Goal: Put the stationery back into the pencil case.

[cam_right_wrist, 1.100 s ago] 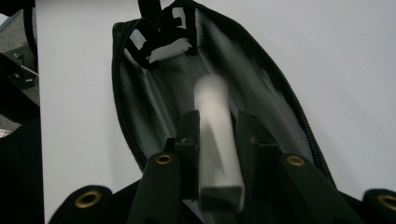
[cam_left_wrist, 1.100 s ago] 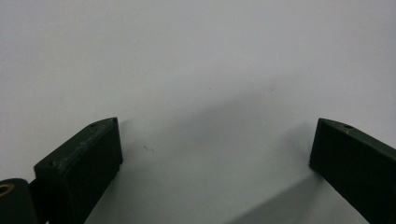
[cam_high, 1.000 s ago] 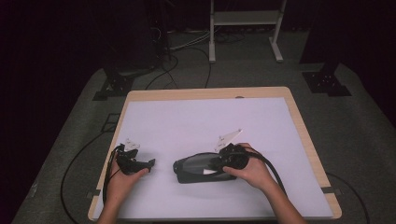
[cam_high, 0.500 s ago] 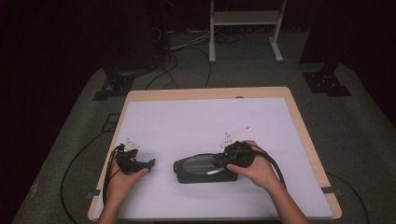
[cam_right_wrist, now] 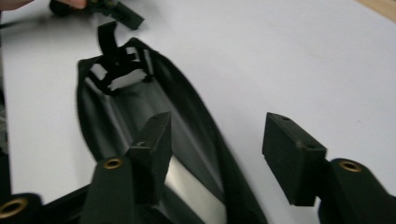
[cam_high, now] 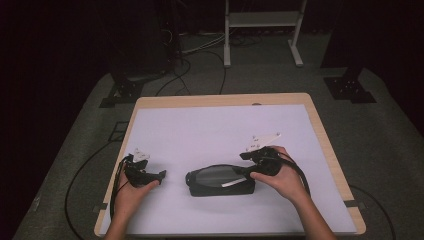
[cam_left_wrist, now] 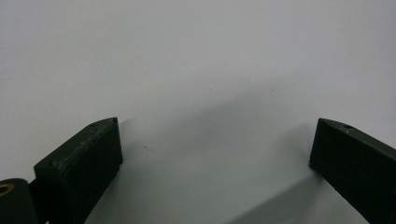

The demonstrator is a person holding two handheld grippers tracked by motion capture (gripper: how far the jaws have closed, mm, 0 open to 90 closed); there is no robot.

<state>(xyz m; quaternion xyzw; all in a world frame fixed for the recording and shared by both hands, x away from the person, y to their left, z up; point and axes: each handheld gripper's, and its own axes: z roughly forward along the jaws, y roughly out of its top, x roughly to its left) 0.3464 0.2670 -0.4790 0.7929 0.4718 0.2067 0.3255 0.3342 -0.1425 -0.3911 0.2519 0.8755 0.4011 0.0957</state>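
Observation:
A black zip pouch (cam_high: 217, 180) lies flat on the white table cover (cam_high: 220, 130), with a pale strip (cam_high: 231, 183) near its right end. My right gripper (cam_high: 246, 169) hovers over that right end, pointing left along the pouch. Its jaws have just been opening. In the right gripper view the right gripper (cam_right_wrist: 219, 149) stands open, the pouch (cam_right_wrist: 121, 107) running under the left jaw with neither pad pressing on it. A strap loop (cam_right_wrist: 108, 44) sticks up at the far end. My left gripper (cam_high: 159, 175) rests on the cover left of the pouch, and the left gripper (cam_left_wrist: 212, 154) is open with bare cover between its jaws.
The cover sits on a wooden tabletop (cam_high: 320, 130). Behind the table, cables (cam_high: 200, 47) run over dark floor past a white metal stand (cam_high: 262, 30). My left gripper (cam_right_wrist: 116, 11) shows beyond the pouch's far end in the right gripper view.
The right gripper has let go of the pouch's right end and opened. It has drawn slightly right and up. The left hand has stayed put.

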